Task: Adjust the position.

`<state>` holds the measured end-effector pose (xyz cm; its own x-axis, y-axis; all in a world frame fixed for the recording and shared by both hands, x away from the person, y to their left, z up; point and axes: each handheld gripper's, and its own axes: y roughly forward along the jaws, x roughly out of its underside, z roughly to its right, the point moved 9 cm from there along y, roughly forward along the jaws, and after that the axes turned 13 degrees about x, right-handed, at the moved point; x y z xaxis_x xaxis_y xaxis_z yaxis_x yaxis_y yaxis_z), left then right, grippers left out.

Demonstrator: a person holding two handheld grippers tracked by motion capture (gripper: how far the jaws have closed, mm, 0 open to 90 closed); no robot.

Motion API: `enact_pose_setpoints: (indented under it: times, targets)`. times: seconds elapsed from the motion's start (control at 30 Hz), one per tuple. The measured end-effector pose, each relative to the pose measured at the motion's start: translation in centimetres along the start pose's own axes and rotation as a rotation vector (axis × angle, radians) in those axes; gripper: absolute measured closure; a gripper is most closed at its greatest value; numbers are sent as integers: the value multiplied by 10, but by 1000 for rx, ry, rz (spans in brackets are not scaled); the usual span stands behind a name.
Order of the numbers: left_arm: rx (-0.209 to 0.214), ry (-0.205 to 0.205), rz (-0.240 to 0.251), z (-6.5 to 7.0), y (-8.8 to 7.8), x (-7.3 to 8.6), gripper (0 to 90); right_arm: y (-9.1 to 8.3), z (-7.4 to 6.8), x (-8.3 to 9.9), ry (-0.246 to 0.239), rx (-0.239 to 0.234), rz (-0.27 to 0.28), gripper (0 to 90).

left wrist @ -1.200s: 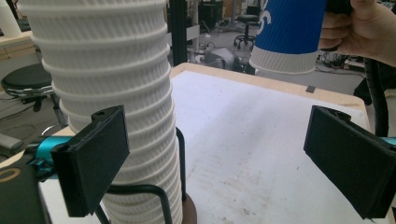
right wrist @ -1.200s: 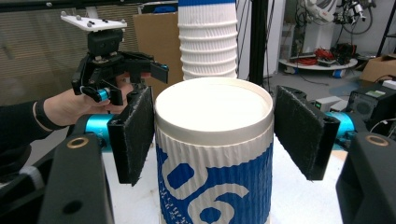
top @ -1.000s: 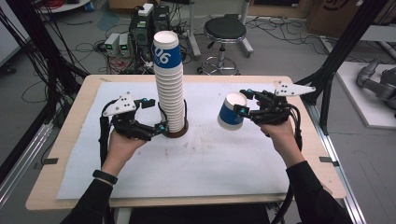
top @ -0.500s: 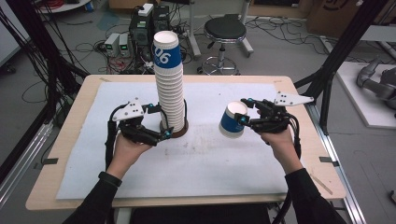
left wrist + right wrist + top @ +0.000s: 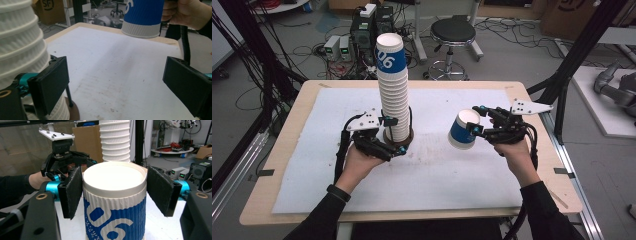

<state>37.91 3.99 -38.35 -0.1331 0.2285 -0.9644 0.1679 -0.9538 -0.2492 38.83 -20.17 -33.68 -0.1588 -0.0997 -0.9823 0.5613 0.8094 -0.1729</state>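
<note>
A tall stack of white ribbed paper cups (image 5: 395, 95) was stood on the white-covered wooden table (image 5: 437, 170). The left gripper (image 5: 398, 136) was positioned at its base, jaws spread open. A single blue-and-white ribbed paper cup (image 5: 463, 131) was clamped in the right gripper (image 5: 476, 126), raised above the table.

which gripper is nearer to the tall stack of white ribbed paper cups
Left. The left gripper sits right at the base of the tall stack of white ribbed paper cups, jaws open. The right gripper is well off to the side, shut on a single blue-and-white paper cup.
</note>
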Motion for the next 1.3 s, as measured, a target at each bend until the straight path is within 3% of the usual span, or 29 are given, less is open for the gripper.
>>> enact_pose_setpoints:
  times: [0.8, 1.13, 1.3]
  targets:
    - [91, 3, 1, 16, 41, -6, 68, 8, -20, 0, -14, -80, -18, 318]
    - [169, 14, -30, 30, 64, -4, 67, 14, -30, 2, -21, -119, -27, 318]
    - [194, -5, -15, 33, 75, -6, 67, 16, -35, 2, -17, -135, -31, 318]
